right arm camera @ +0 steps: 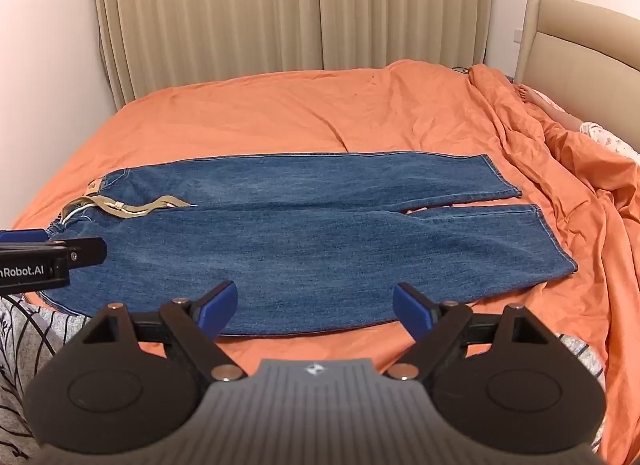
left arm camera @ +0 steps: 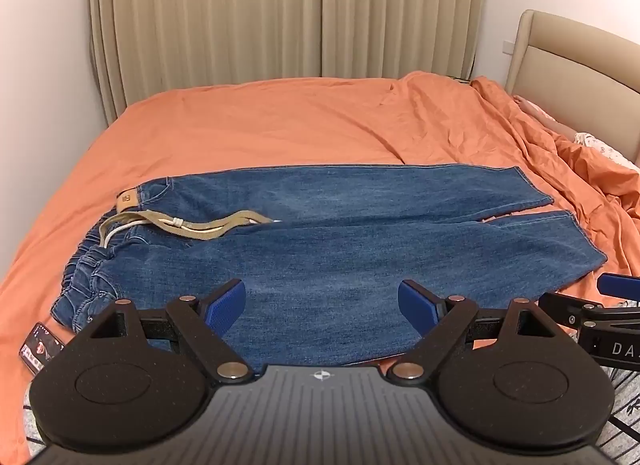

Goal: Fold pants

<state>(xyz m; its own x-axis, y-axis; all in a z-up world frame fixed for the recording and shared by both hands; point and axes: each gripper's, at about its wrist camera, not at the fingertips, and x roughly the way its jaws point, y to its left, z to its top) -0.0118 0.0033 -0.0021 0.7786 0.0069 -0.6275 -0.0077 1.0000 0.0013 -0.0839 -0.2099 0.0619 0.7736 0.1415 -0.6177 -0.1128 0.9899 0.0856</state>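
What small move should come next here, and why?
Probably lower both open claws onto the near edge of the jeans, left claw toward the waistband, right claw toward the near hem. The jeans lie flat on the orange sheet, legs side by side, unfolded, and neither claw holds cloth.

Saw only a cropped corner of the small dark phone (left arm camera: 40, 347) at the left frame edge, screen too blurred to read. Lost the near hem of the blue denim pants (left arm camera: 340, 265) behind the left gripper (left arm camera: 322, 305). Glimpsed a floral pillow (right arm camera: 608, 141), mostly buried under the rumpled orange duvet (right arm camera: 560, 169).
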